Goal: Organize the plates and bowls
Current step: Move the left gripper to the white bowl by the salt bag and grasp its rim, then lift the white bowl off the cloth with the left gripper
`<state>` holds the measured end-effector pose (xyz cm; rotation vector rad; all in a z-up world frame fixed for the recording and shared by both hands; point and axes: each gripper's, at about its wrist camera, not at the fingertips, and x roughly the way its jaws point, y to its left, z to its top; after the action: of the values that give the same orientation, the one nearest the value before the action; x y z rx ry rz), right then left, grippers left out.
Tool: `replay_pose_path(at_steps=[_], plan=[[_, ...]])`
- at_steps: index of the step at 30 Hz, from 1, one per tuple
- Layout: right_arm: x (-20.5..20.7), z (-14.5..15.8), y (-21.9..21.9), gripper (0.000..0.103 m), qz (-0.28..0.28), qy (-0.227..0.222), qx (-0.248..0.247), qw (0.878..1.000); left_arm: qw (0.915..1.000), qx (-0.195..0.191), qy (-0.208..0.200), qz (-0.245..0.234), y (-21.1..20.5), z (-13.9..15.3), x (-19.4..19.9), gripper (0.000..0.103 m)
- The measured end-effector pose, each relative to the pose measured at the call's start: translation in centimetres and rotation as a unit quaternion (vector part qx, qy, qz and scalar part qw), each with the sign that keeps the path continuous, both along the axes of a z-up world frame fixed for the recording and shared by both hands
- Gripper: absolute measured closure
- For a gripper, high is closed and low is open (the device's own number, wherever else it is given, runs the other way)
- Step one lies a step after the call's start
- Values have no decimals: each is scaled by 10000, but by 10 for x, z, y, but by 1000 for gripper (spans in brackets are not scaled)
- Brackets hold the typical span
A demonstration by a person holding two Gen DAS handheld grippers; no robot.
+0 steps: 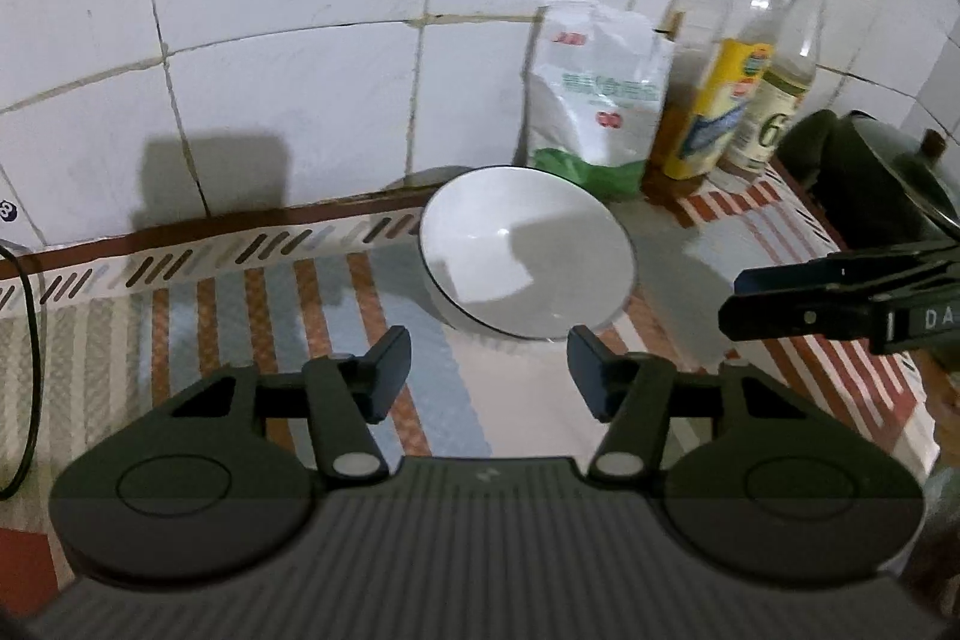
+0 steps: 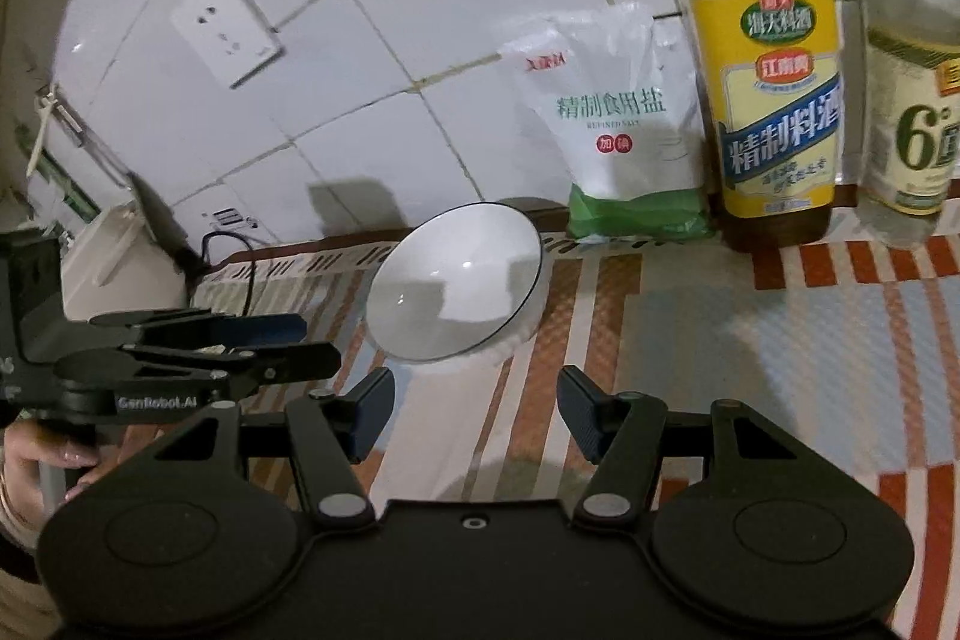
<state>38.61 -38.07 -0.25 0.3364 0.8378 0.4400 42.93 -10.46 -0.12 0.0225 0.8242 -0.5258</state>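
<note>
White tiled wall (image 1: 336, 100) is seen behind a striped mat (image 1: 270, 316), on which a single white bowl (image 1: 527, 253) is tilted, not yet gripped; organizing appears barely begun. Left gripper (image 1: 489, 370) and right gripper (image 2: 474, 415) are held partly open, empty, near the bowl.

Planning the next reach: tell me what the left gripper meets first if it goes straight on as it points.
Probably the white bowl, just ahead of the open left gripper on the striped mat; depth is uncertain.
</note>
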Motion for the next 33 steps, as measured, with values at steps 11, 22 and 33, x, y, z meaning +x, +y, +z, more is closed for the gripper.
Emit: replay_pose_path(at_steps=[11, 22, 33], plan=[[49, -21, 17, 38, -69, 287, -224, 9993, 9997, 112, -220, -11, -10, -13, 32, 57], [69, -42, 19, 64, -42, 360, -235, 9991, 10000, -52, -50, 50, -6, -26, 51, 84], [64, -35, 30, 83, -258, 282, -433, 9983, 9993, 366, -115, 23, -22, -21, 36, 86]])
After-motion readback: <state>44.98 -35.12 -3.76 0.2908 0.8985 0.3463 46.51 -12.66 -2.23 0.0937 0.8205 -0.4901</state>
